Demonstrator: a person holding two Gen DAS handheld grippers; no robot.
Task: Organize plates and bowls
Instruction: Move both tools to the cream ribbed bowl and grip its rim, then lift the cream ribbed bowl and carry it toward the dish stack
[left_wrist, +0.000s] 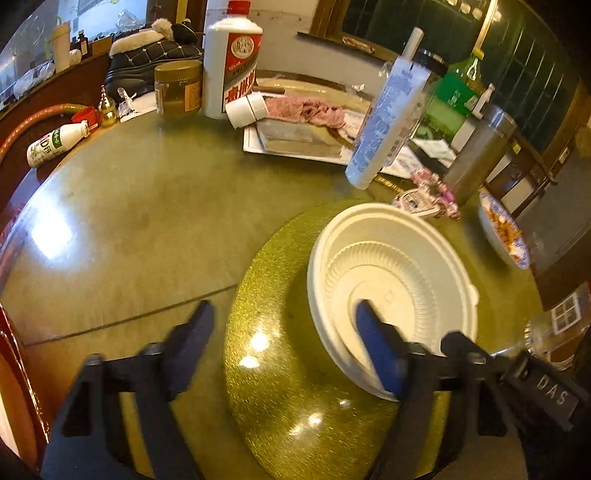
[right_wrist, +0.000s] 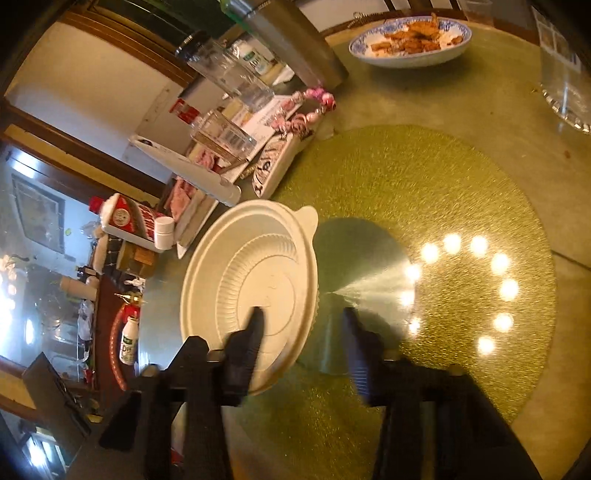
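Note:
A white ribbed plastic bowl (left_wrist: 406, 266) (right_wrist: 236, 258) with a small tab on its rim sits upright on a round green-gold placemat (left_wrist: 280, 406) (right_wrist: 443, 192). My left gripper (left_wrist: 284, 328) is open wide. Its blue-padded finger hangs inside the bowl and its other finger is over the table, well clear of the bowl's left rim. My right gripper (right_wrist: 303, 328) straddles the opposite rim, one finger inside the bowl and one over the mat. I see a gap on both sides, so no pad presses. The black body of the right tool (left_wrist: 539, 387) shows beside the bowl.
A blue-patterned dish of fried food (right_wrist: 410, 40) (left_wrist: 502, 236) stands beyond the mat. Behind the bowl crowd a white tube (left_wrist: 384, 122), pink beads (left_wrist: 436, 192), a tray with pink cloth (left_wrist: 303, 110), a white liquor bottle (left_wrist: 232, 62) and a jar (left_wrist: 179, 88). A glass dish (right_wrist: 565, 92) sits far right.

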